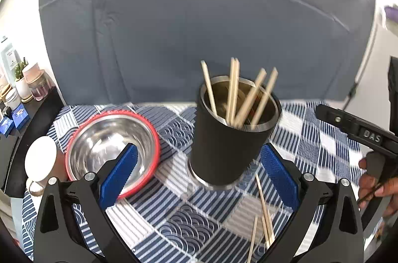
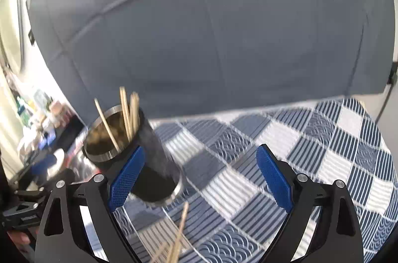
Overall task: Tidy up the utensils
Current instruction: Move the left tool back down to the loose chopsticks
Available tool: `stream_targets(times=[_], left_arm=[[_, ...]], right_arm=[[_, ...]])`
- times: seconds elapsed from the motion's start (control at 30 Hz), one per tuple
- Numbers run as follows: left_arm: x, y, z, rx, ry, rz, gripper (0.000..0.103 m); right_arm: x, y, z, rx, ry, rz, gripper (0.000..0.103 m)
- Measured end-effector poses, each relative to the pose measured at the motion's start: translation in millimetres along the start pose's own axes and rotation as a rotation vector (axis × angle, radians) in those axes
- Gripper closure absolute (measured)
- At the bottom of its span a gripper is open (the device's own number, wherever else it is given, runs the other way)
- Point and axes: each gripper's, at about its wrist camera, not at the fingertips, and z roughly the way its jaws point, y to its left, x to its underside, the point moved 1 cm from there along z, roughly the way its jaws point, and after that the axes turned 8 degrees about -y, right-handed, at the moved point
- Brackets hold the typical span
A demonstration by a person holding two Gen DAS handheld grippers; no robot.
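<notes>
Two grippers are hovering over the checked tablecloth, left gripper and right gripper both spreading their fingers wide, gripping nothing. Several chopsticks are standing in the black cup; loose chopsticks are lying just beside it.

The black cup of chopsticks stands mid-worktop, with a steel bowl toward the left edge and loose chopsticks lying near the front. The patterned cloth toward the right edge lies bare.
</notes>
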Motion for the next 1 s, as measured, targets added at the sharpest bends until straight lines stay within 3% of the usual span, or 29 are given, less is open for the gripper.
stream_targets(times=[0.4,1.0], left_arm=[[59.7,-10.8,2.6,0.014,0.144,0.031,0.006],[129.9,-32.8,18.8,0.053,0.355,0.104,0.006]], right_arm=[[73.6,-9.2,10.4,0.034,0.18,-0.043,0.016],[127.4,-20.6,4.6,0.095,0.289,-0.075,0.016]])
